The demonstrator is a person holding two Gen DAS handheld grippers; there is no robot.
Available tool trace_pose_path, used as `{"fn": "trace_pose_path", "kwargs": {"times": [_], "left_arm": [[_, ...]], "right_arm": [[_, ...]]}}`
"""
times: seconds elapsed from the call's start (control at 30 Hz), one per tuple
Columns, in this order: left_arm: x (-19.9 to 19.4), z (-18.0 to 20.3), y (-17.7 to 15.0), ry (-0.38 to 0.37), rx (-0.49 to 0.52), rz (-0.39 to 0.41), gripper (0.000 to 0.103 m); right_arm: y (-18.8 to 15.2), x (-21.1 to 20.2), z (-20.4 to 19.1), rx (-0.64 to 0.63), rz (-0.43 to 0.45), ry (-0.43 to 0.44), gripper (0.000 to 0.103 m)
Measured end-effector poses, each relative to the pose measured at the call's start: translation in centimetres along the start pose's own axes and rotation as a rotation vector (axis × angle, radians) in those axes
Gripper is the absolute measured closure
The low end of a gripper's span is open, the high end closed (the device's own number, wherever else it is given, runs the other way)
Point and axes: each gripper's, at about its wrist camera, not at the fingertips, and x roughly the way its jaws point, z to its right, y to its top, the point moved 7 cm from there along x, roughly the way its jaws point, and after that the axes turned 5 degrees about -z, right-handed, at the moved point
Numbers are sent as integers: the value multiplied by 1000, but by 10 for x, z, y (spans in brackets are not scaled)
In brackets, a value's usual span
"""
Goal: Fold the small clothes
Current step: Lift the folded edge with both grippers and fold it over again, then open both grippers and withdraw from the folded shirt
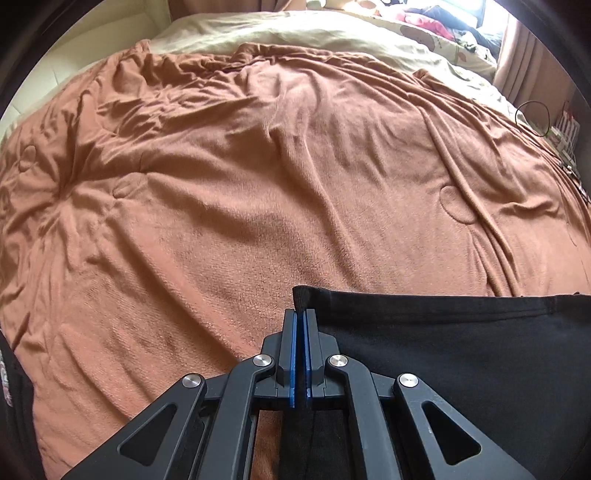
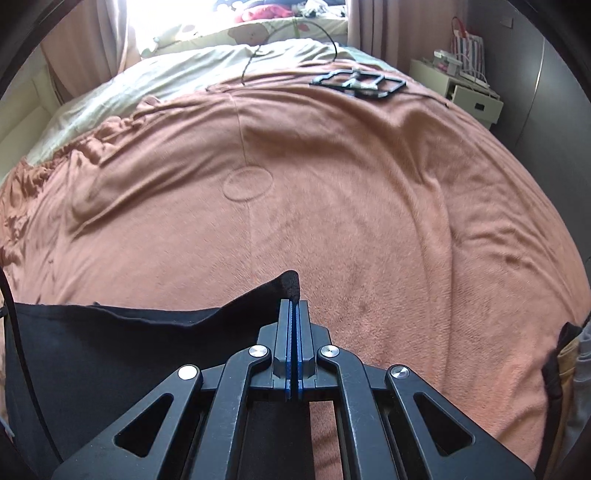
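Open brown blanket (image 2: 332, 206) ahead, black frame (image 2: 358, 83) far right; nightstand (image 2: 469, 92) beyond

Sunlit window (image 2: 229, 7) behind a bed (image 2: 332, 192) under a rust blanket, white nightstand (image 2: 469, 92) beside it

Daylight came from a blown-out window (image 2: 177, 14) beyond the bed (image 2: 332, 184), casting soft shadows in the blanket folds. Both fisheye views bowed strongly, with dark vignetted corners; focus stayed sharp.
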Motion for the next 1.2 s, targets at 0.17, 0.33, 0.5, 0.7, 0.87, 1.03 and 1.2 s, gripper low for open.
{"fn": "trace_pose_path", "kwargs": {"times": [0.17,0.33,0.5,0.7,0.87,1.03,1.2], "left_arm": [[15,3,-4,9,18,-29,100],[6,-1,-4,-22,-44,-79,71],[-24,3,-15,-25,-25,-46,47],[-55,12,-40,-49,-19,-51,41],[-82,18,-64,-85,-30,-42,41],[-113,17,-90,-111,-46,-16,40],[-142,13,-112,-135,-75,14,39]], "right_arm": [[-1,19,-2,-12,-50,-17,103],[1,12,-6,3,-74,46,102],[-4,-16,-7,-16,-53,70,45],[-22,-58,-1,2,-39,104,45],[-46,-85,3,-26,-39,114,45],[-73,-117,7,-28,-35,138,27],[-100,-140,18,-22,-42,137,21]]}}
